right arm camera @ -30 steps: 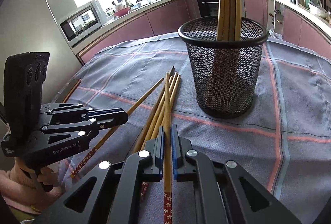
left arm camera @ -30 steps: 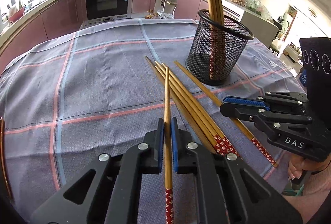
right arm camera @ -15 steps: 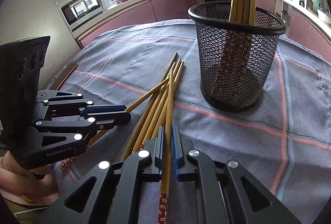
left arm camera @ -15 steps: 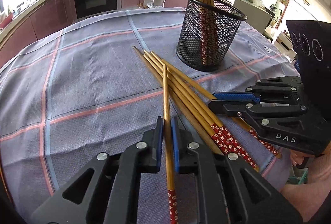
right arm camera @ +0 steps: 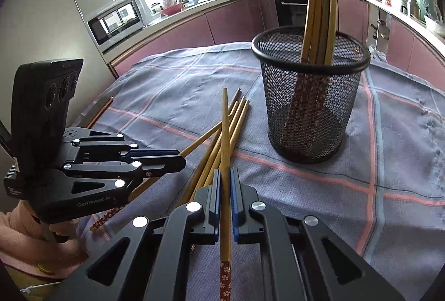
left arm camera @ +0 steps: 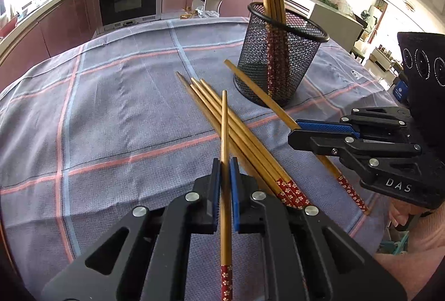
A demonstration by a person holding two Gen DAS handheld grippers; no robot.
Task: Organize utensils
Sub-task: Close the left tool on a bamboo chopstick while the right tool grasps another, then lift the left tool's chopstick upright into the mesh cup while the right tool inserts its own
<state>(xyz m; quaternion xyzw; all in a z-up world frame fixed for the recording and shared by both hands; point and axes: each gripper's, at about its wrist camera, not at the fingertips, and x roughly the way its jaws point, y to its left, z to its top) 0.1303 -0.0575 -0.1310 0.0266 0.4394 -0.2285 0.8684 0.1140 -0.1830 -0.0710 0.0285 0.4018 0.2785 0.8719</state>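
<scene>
Both claws clamped on one chopstick each: left claw (left arm camera: 225,173), chopstick (left arm camera: 224,134); right claw (right arm camera: 225,184), chopstick (right arm camera: 225,134). Mesh holder (right arm camera: 308,106) upper right, ahead, nearer right; shafts lengthwise along claws, tips forward.

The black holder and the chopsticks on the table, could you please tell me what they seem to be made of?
The holder looks like black metal mesh with a smooth solid rim: you can see through its fine grid. The chopsticks look like bamboo or wood, tan with a slight sheen, their thick ends covered in red with small pale flowers, probably paint or lacquer. The cloth beneath looks woven.
</scene>
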